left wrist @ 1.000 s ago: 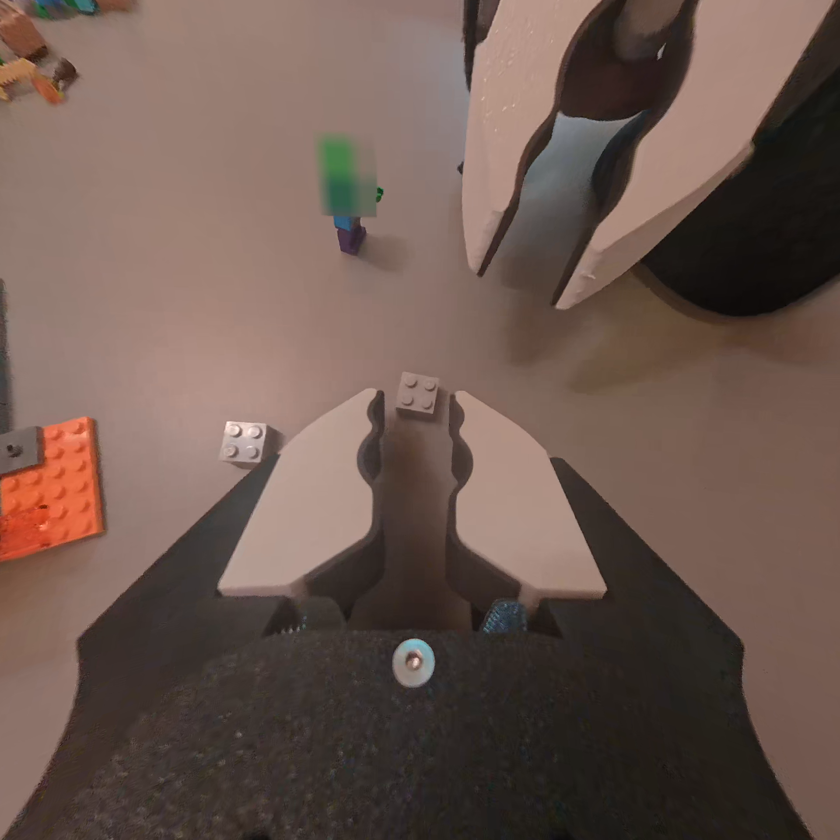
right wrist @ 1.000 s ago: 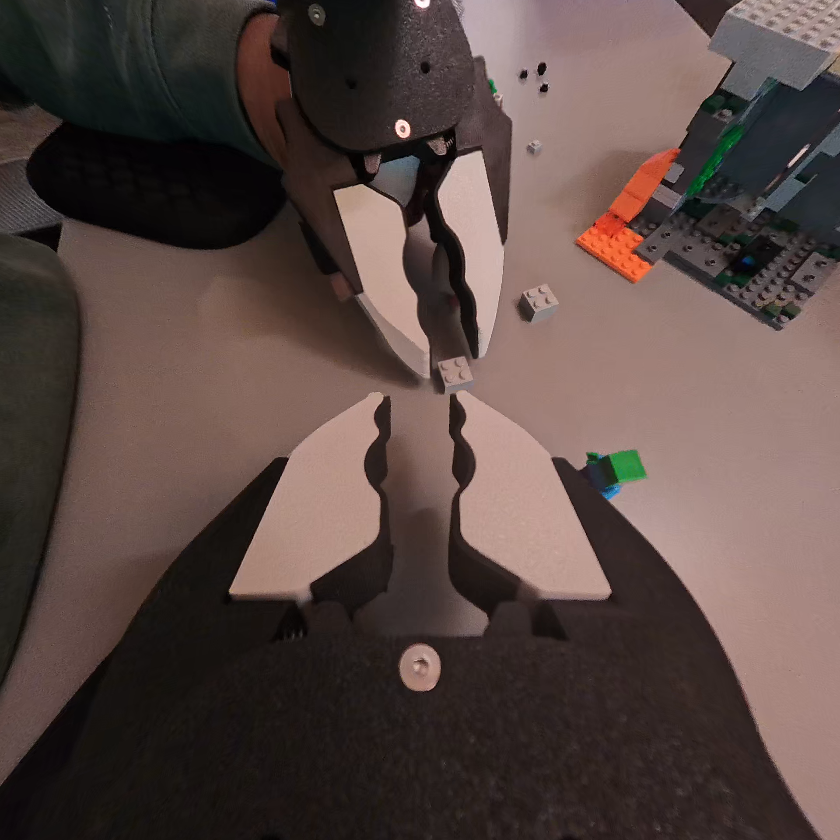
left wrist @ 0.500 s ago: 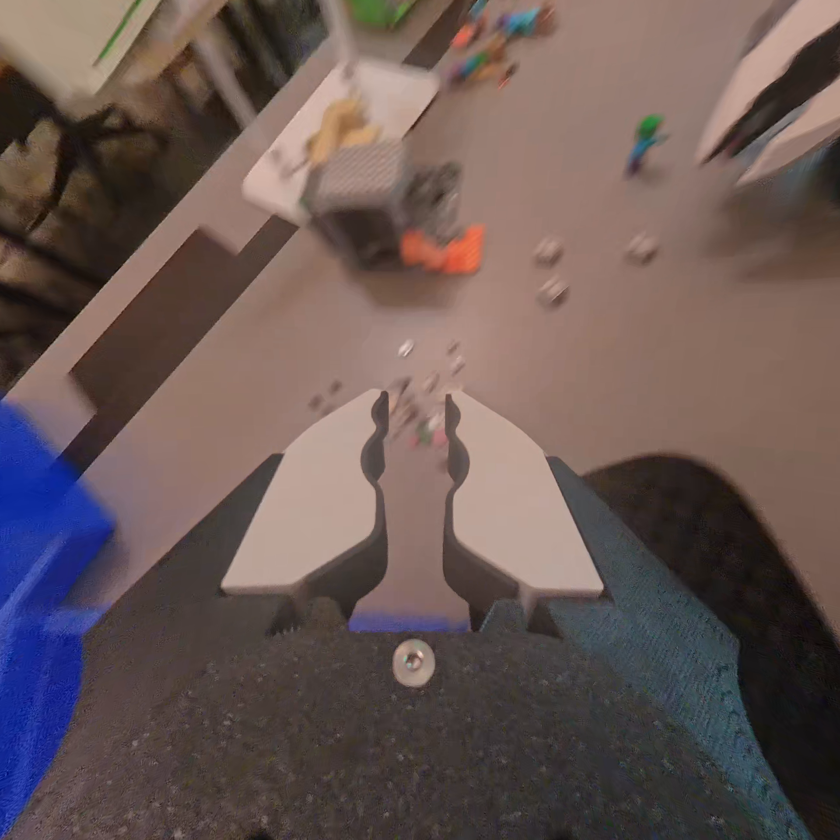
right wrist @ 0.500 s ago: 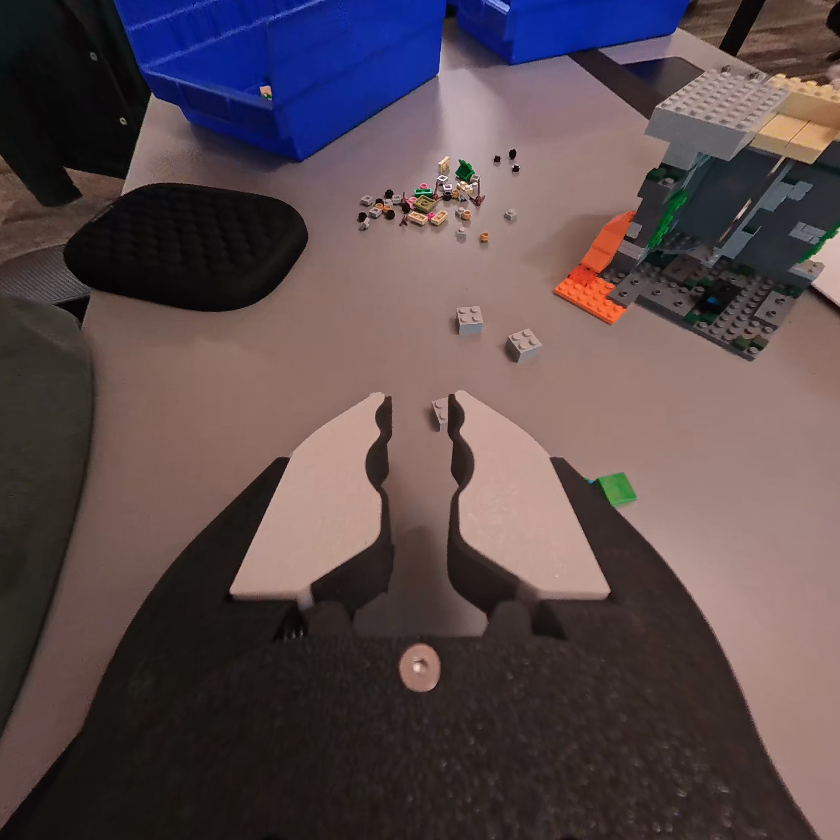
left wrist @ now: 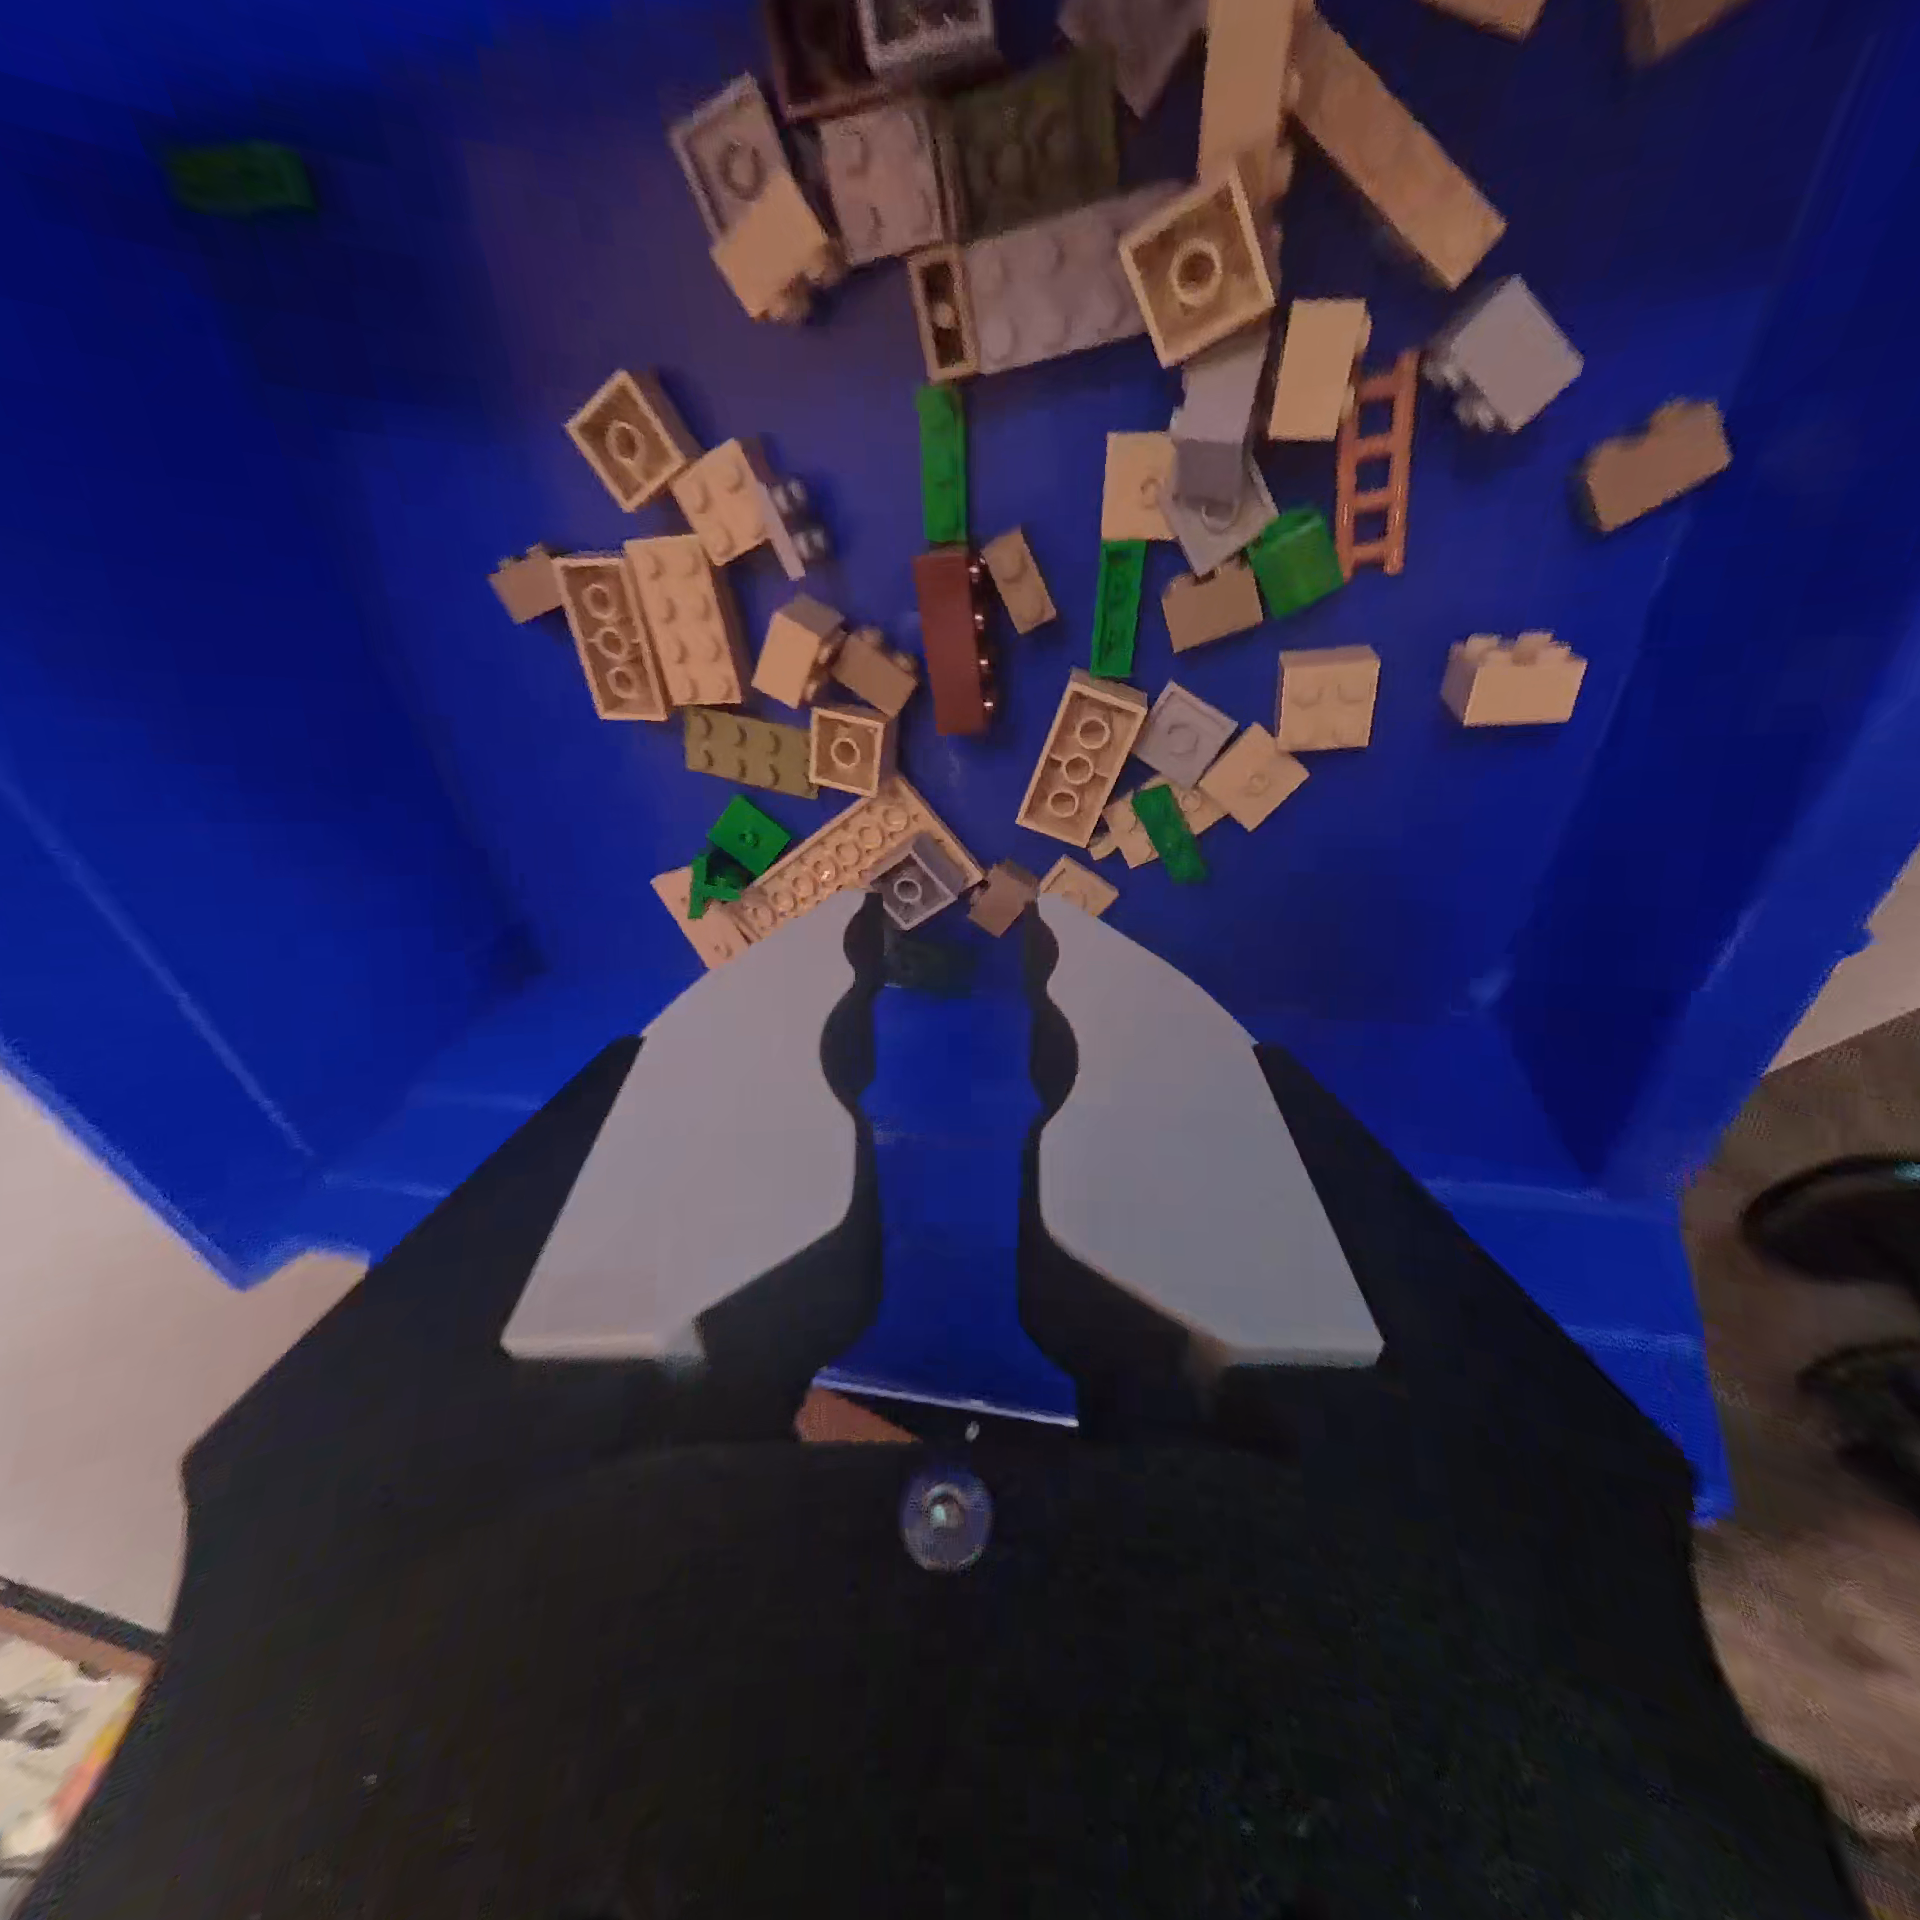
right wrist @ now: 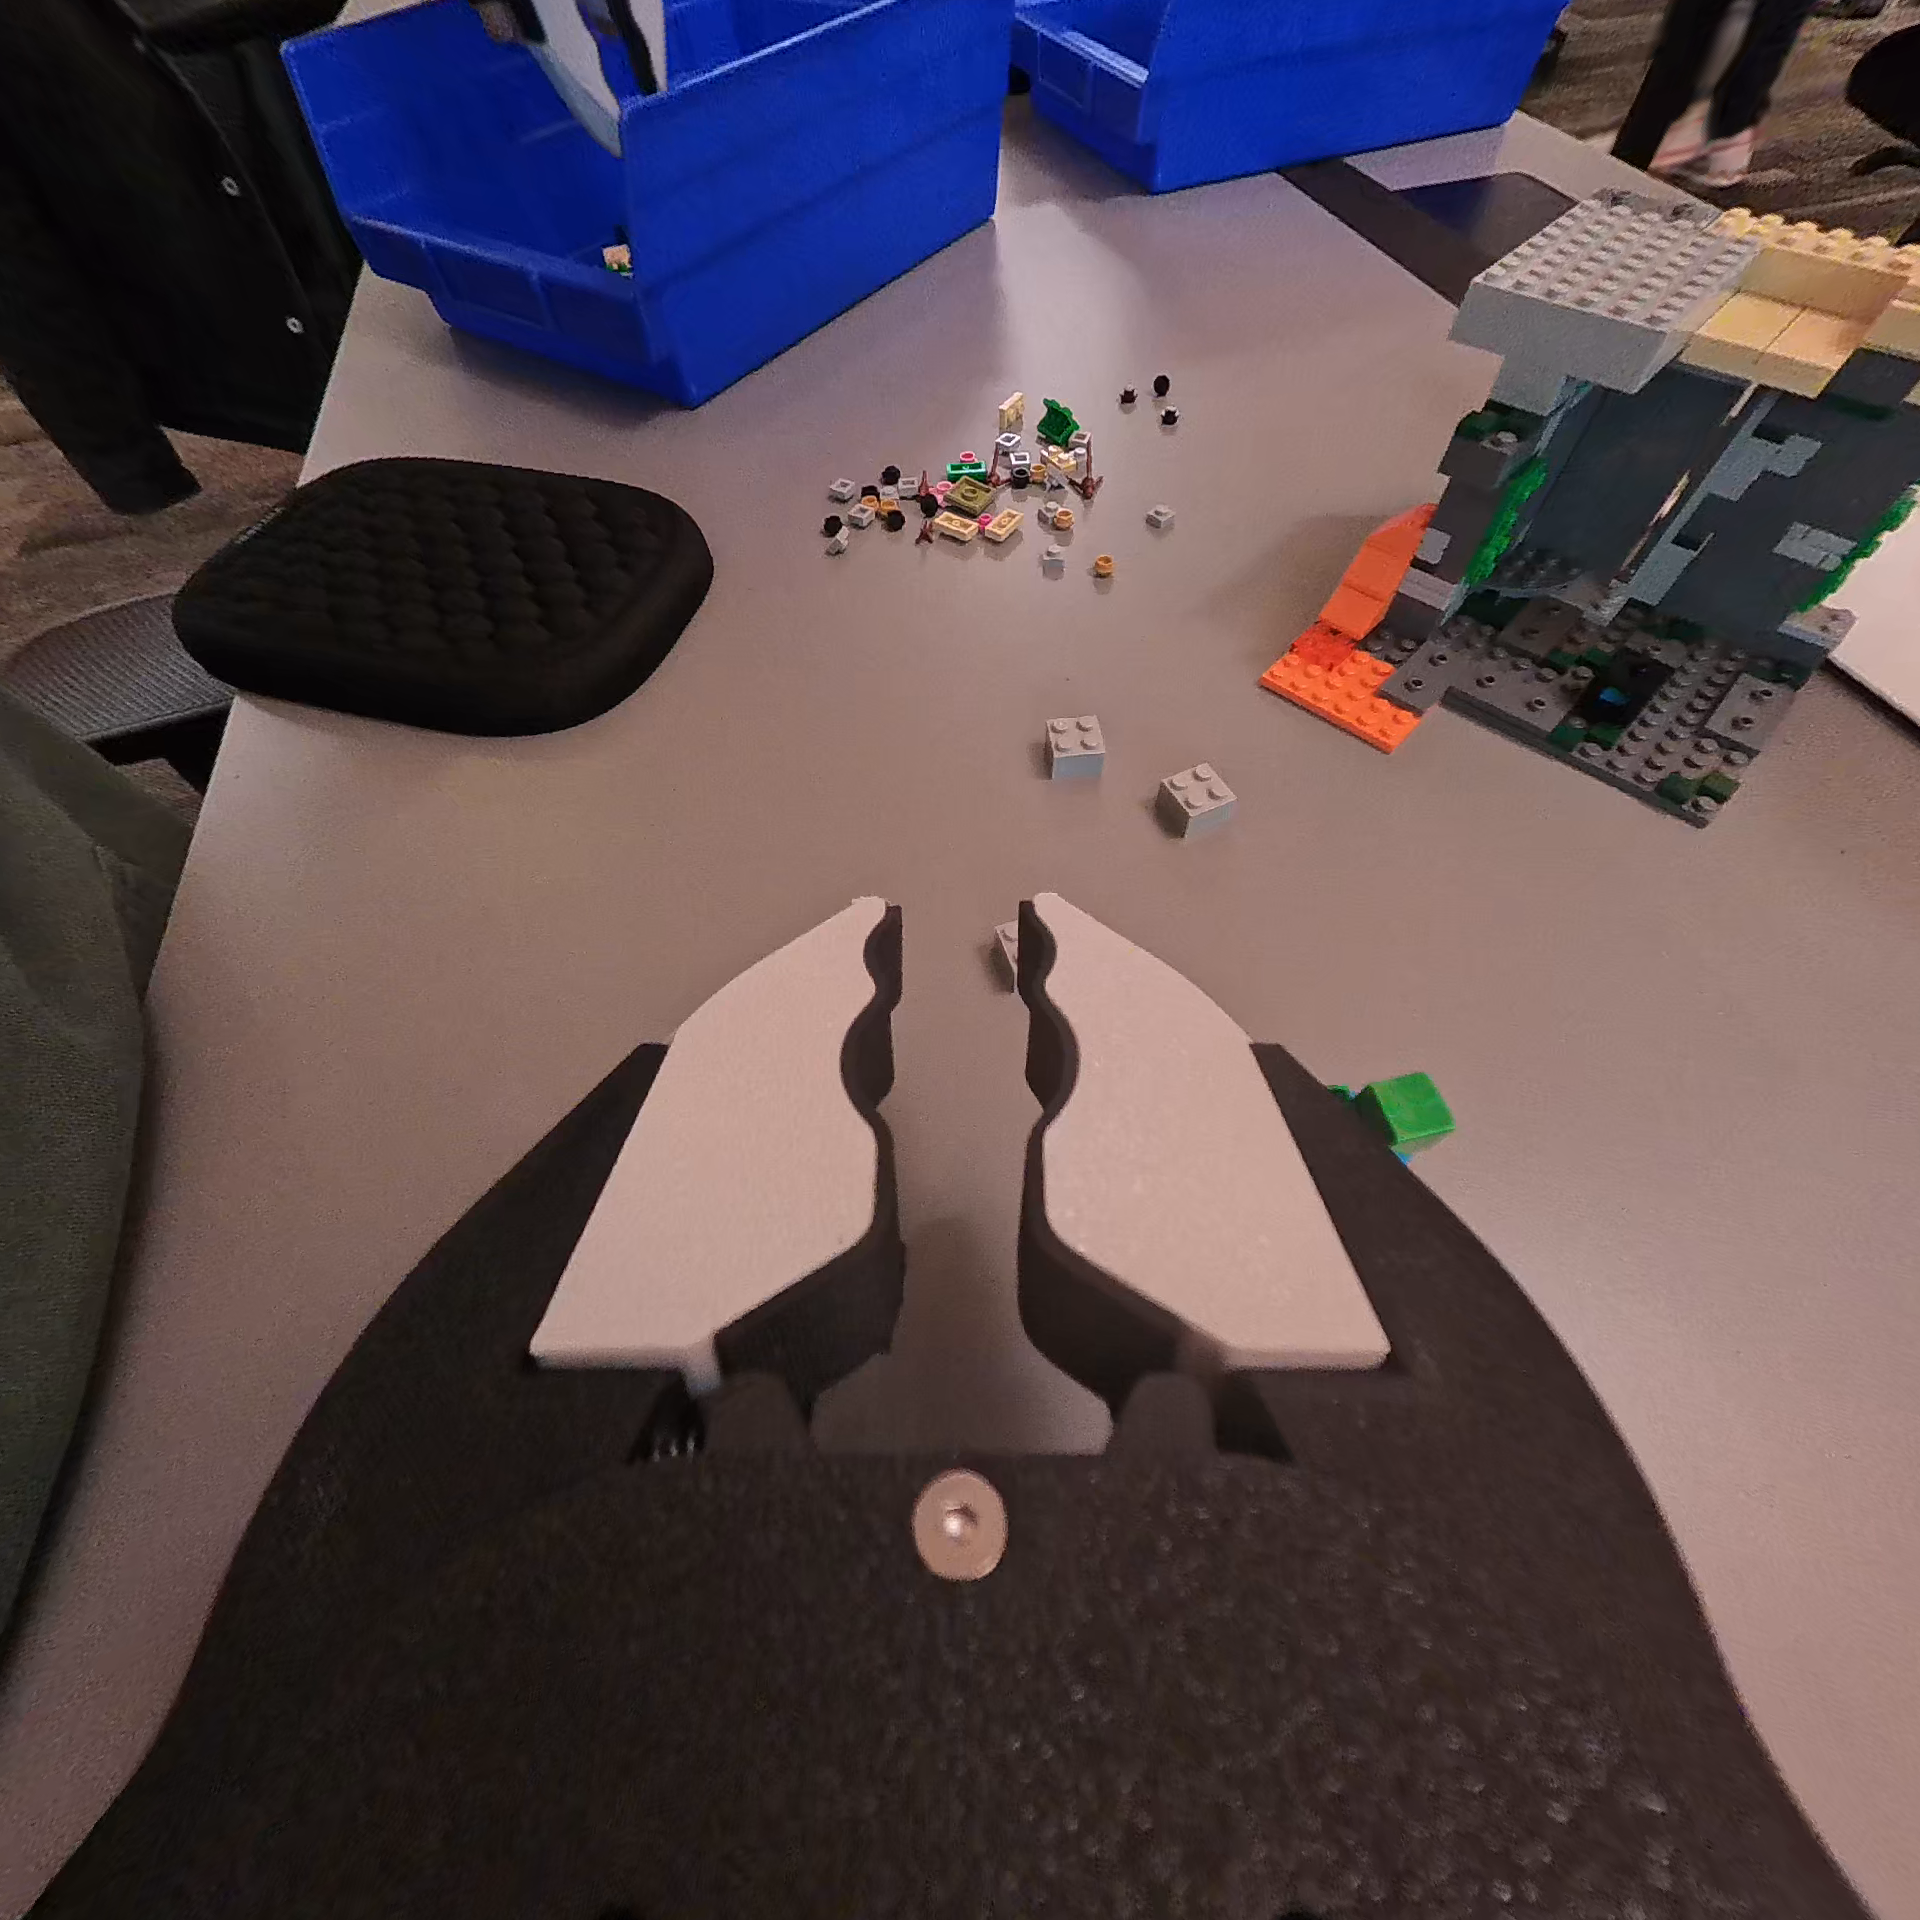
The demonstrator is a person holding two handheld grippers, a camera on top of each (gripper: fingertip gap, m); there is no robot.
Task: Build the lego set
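My left gripper [left wrist: 951, 914] is open over a blue bin [left wrist: 312, 727] that holds several loose tan, grey, green and brown bricks. A small grey brick [left wrist: 914, 888] and a small brown brick [left wrist: 1003, 899] lie on the bin floor just beyond its fingertips, and neither is gripped. The right wrist view shows the same gripper [right wrist: 587, 73] reaching into the bin [right wrist: 810, 208]. My right gripper [right wrist: 961, 914] is open and empty above the grey table [right wrist: 520, 935]. A grey brick [right wrist: 1006, 951] lies on the table, partly hidden behind its right finger.
Two grey bricks [right wrist: 1073, 746] [right wrist: 1195, 798] lie ahead of the right gripper. A pile of tiny pieces [right wrist: 977, 488], a black pad [right wrist: 447, 592], a grey and orange brick build [right wrist: 1662, 520], a second blue bin [right wrist: 1247, 94] and a green figure [right wrist: 1403, 1112] are on the table. The left gripper's tips are roughly 55 cm from the right gripper's.
My left gripper left the grey brick on the table and swung over into the blue bin, staying open. My right gripper drew back a little and has held still since.
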